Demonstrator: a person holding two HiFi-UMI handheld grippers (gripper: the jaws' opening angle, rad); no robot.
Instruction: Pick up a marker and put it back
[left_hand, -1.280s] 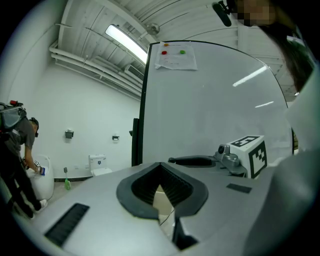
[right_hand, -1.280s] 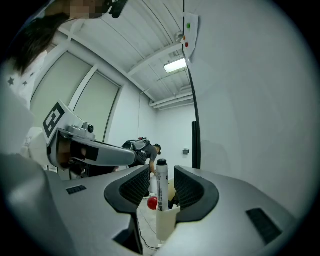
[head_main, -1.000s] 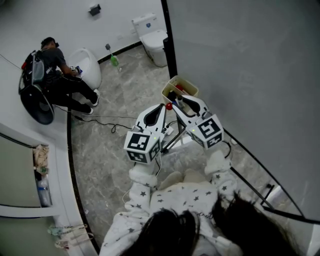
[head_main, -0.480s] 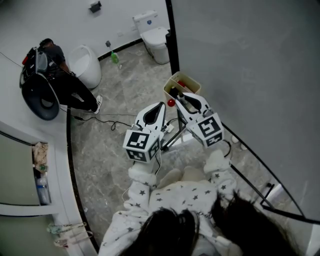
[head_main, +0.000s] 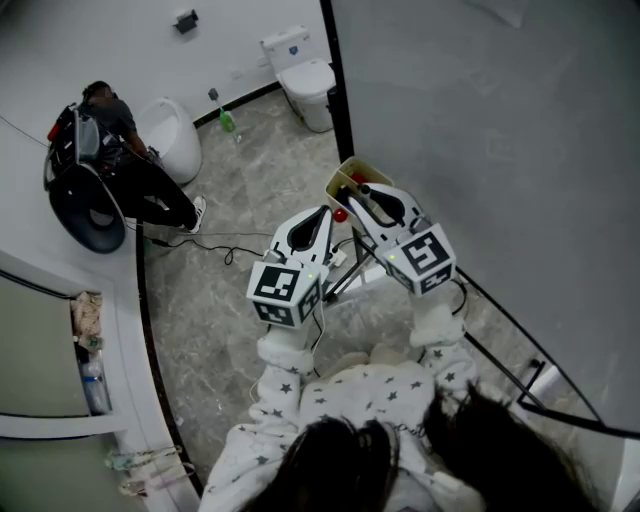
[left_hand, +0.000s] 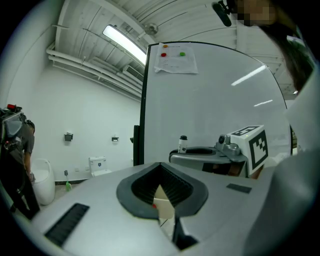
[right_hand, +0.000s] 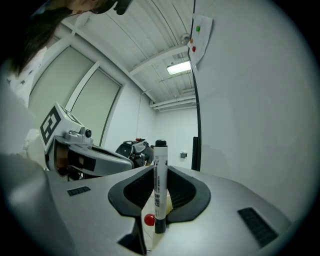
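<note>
Your right gripper (right_hand: 159, 176) has the marker (right_hand: 160, 187) clamped between its fingers. The white barrel stands upright along the dark pads and its black cap pokes up past the fingertips. From the head view, those fingertips sit right over the open beige box (head_main: 352, 166), which stands at the dark edge of the whiteboard (head_main: 480, 150). So the marker is in your grip at the mouth of the box, not lying loose inside it.

Just below the marker's lower end in the right gripper view there's a small red ball (right_hand: 148, 219). It sits beside the box, between your two grippers.

Your left gripper (left_hand: 161, 184) points towards that same spot from the other side. Its fingers are drawn together at the tips and nothing is held between them. Through the slit you only glimpse a sliver of beige box and a speck of red. The two grippers angle in close to each other without touching.

Off across the marble floor (head_main: 230, 300), another person (head_main: 120, 150) crouches by a white basin, and a toilet (head_main: 300, 70) stands against the far wall.
</note>
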